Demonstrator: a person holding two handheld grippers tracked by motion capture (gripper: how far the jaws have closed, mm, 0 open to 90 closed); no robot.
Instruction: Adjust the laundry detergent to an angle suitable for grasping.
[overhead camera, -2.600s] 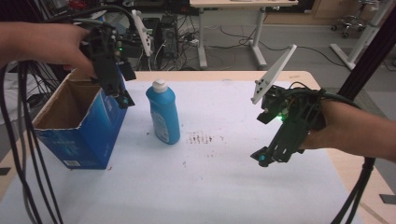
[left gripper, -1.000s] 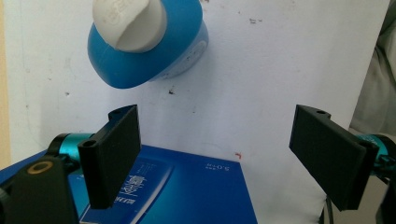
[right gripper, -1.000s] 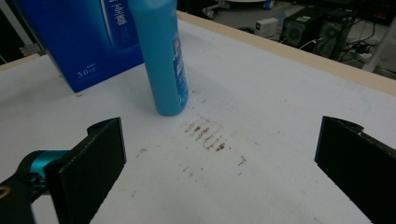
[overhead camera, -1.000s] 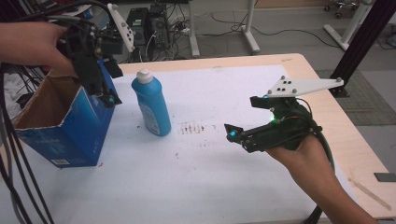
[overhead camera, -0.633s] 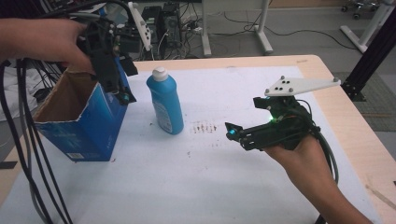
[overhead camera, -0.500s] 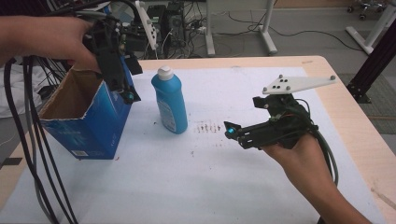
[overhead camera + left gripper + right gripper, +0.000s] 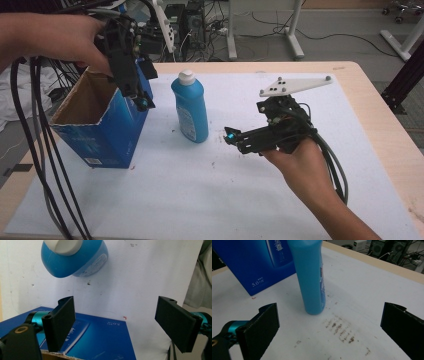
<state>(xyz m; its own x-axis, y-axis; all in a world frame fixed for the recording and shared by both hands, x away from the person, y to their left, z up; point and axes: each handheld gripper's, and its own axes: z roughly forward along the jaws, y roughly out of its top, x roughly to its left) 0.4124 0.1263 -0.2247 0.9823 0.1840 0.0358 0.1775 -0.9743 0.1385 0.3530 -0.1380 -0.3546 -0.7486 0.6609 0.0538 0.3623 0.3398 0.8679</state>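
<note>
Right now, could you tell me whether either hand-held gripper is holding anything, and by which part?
The left hand-held gripper straddles the blue box's top edge with jaws apart, not clamped. The right hand-held gripper is open, short of the blue bottle. Nothing is held.

Glossy plastic bottle (image 7: pixel 190 109), printed cardboard box (image 7: pixel 100 134), matt white table cover (image 7: pixel 200 195).

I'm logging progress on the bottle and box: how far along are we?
Done: the box stands open, with the left gripper at its rim, one jaw inside the wall, jaws apart. In hand: the right gripper, jaws open, points at the upright bottle without touching it. Left: grasping the bottle and, probably, putting it into the box.
</note>
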